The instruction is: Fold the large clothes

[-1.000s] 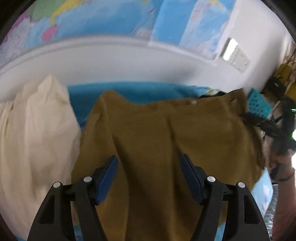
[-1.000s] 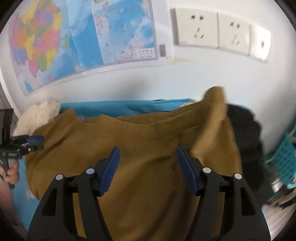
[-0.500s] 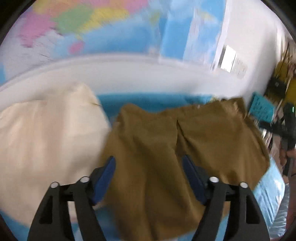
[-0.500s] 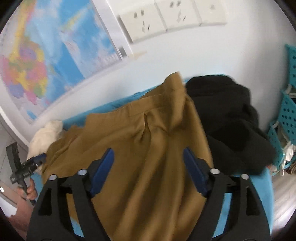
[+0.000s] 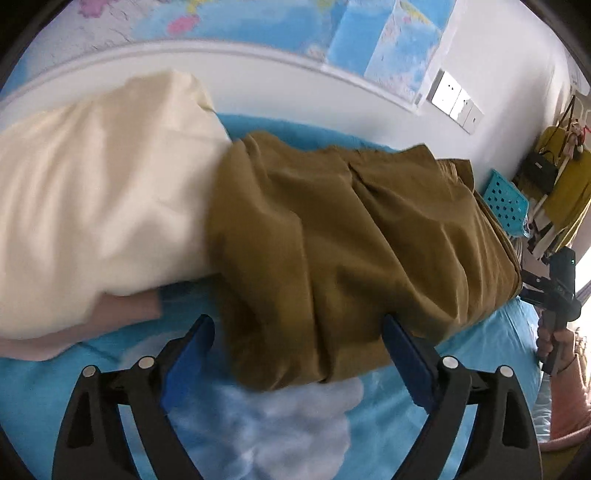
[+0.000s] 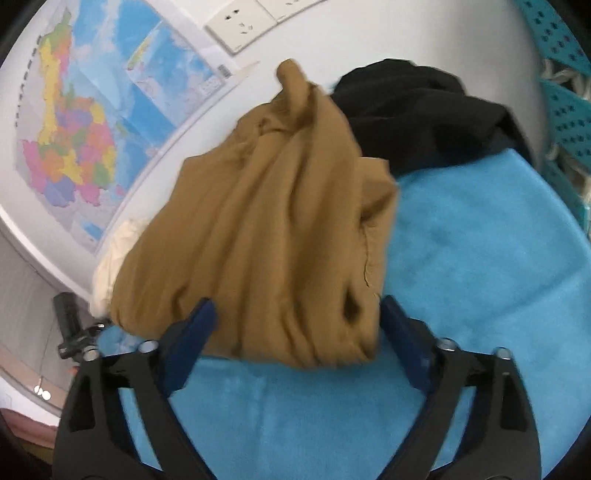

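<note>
A brown garment (image 5: 332, 229) lies bunched in loose folds on the blue cover (image 5: 295, 424). My left gripper (image 5: 297, 321) hovers over its near edge with the jaws opening; the cloth lies between the blue pads (image 5: 192, 343), which do not press on it. In the right wrist view the brown garment (image 6: 266, 221) is a heap on the blue cover (image 6: 461, 258). My right gripper (image 6: 297, 304) straddles its near end with the jaws closing, pads clear of the cloth. Each view shows the other gripper at its edge, hand-held.
A cream garment (image 5: 92, 203) lies left of the brown one, over a pink cloth (image 5: 122, 314). A black garment (image 6: 424, 110) is piled at the back by the wall. A teal perforated basket (image 6: 565, 92) stands right. Wall maps (image 6: 92, 110) and sockets (image 6: 236, 22) are behind.
Both grippers have drawn back and sunk, so the garment's near edge and the blue cover in front now show. The right view has rolled. Both pairs of jaws stand wider than a second ago.
</note>
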A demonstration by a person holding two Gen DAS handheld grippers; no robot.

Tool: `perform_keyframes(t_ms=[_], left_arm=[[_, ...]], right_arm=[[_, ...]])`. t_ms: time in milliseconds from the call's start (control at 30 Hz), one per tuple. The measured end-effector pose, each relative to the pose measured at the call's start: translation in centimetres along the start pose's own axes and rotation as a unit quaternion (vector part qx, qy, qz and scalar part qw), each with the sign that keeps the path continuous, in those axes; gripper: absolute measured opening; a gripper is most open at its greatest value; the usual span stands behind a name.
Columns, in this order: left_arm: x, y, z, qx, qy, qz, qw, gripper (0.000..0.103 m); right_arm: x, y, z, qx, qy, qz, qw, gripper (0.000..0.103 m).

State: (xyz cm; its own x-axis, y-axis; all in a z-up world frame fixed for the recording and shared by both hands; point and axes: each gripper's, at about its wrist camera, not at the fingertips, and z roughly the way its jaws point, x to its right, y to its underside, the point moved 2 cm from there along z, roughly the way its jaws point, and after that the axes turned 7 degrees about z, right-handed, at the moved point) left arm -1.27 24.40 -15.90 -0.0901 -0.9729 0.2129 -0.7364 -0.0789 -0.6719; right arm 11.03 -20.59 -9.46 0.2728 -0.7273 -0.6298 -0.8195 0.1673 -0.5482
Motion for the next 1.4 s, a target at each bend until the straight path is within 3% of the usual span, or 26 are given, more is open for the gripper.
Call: perform_keyframes(t_ms=[33, 100, 167, 267, 400, 433, 533, 567, 633, 667, 733, 800, 833, 967, 1100, 1233, 1300, 1367, 1400], left_arm=[[0.4, -0.2, 0.2, -0.002, 0.006, 0.000, 1.0000, 0.069], [0.9, -0.4, -0.6, 0.011, -0.003, 0.002, 0.9999, 0.045], [0.6, -0.7, -1.9, 0.017, 0.009, -0.020, 0.9996, 0.023], [0.0, -0.4, -5.0, 0.042, 0.066, -0.055, 0.9954, 0.017], [1.7, 1.5, -8.8, 0.060, 0.087, -0.036, 0.9937, 0.017], [1.9, 2.5, -9.4, 0.056, 0.095, -0.032, 0.9933, 0.018], [3.2, 4.8, -8.6, 0.023, 0.050, 0.005, 0.9985, 0.028], [3.4, 5.1, -8.2, 0.011, 0.027, 0.015, 0.9995, 0.033], [3.6, 5.1, -8.3, 0.010, 0.011, 0.021, 0.9997, 0.043], [3.6, 4.7, -9.2, 0.031, 0.024, 0.018, 0.9991, 0.055], [4.0, 3.6, -11.5, 0.083, 0.038, 0.021, 0.9956, 0.071], [5.1, 2.6, -13.3, 0.122, 0.042, 0.040, 0.9908, 0.081], [6.0, 2.0, -13.8, 0.133, 0.039, 0.055, 0.9888, 0.086], [9.6, -0.4, -11.9, 0.113, 0.033, 0.106, 0.9874, 0.086], [14.3, -3.3, -6.5, 0.063, 0.036, 0.159, 0.9847, 0.086], [17.3, -6.1, -1.1, 0.012, 0.032, 0.180, 0.9832, 0.085], [18.5, -7.7, 2.4, -0.023, 0.010, 0.181, 0.9832, 0.080], [18.9, -8.8, 6.0, -0.069, -0.010, 0.175, 0.9820, 0.057], [19.0, -9.1, 7.4, -0.087, -0.014, 0.173, 0.9809, 0.051]], right_arm=[[-0.2, -0.1, -0.1, 0.004, -0.002, -0.003, 1.000, 0.070], [-0.3, -0.3, -1.1, 0.011, -0.010, -0.002, 1.000, 0.040], [-0.4, -0.6, -2.7, 0.013, -0.039, 0.011, 0.999, 0.029], [-2.5, -0.5, -6.0, 0.029, -0.061, -0.014, 0.998, 0.026], [-4.6, 0.7, -11.5, 0.045, -0.100, -0.042, 0.993, 0.025], [-4.3, 1.0, -11.9, 0.042, -0.092, -0.043, 0.994, 0.025], [-2.0, 2.3, -10.4, -0.002, -0.022, -0.027, 0.999, 0.028], [-0.6, 3.0, -9.0, -0.029, 0.029, -0.017, 0.999, 0.030], [0.7, 3.6, -7.8, -0.040, 0.064, -0.010, 0.997, 0.041], [0.9, 3.5, -8.1, -0.025, 0.061, -0.002, 0.998, 0.052], [0.7, 2.9, -9.5, 0.015, 0.065, 0.003, 0.998, 0.056], [0.1, 2.3, -10.9, 0.052, 0.050, -0.008, 0.997, 0.078], [-0.1, 2.0, -10.7, 0.053, 0.049, -0.014, 0.997, 0.080], [-1.1, 1.4, -8.0, 0.023, 0.082, -0.048, 0.995, 0.077], [-0.5, 2.3, -6.3, 0.002, 0.085, -0.056, 0.995, 0.061], [-1.0, 2.9, -6.5, 0.001, 0.080, -0.068, 0.994, 0.049], [-1.2, 3.0, -6.7, 0.005, 0.083, -0.074, 0.994, 0.043], [-1.3, 3.1, -7.0, 0.005, 0.079, -0.076, 0.994, 0.039], [-1.2, 3.2, -7.2, 0.005, 0.074, -0.075, 0.994, 0.037]])
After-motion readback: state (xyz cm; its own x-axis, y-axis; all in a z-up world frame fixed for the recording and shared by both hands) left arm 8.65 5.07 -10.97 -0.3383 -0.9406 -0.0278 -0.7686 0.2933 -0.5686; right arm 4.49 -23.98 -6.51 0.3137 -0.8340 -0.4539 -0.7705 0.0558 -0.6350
